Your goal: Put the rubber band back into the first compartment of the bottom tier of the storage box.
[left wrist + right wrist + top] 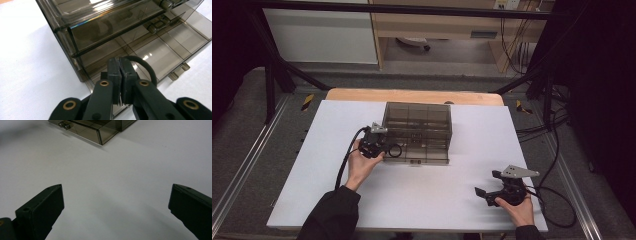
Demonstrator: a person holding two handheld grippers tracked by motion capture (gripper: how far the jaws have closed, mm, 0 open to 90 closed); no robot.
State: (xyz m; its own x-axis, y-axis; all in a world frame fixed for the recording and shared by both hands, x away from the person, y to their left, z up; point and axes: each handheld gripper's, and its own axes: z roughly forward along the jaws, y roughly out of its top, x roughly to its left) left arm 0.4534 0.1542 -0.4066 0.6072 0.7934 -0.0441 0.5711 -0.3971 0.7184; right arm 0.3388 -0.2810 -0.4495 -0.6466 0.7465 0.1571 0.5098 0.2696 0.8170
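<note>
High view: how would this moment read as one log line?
left gripper: shut on black ring | box: drawer out | right gripper: open, idle

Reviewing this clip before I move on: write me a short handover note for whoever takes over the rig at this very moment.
Left hand-held gripper: shut on a black loop, held at the near left corner of the smoky plastic drawer box.
Right hand-held gripper: open, holding nothing, low over the white table top near its right front corner.
Box: centre of the table; its bottom drawer is pulled out, its compartments look bare.
Done: loop picked up and brought to the drawer.
Left: probably drop the loop into a compartment, then push the drawer shut.
</note>
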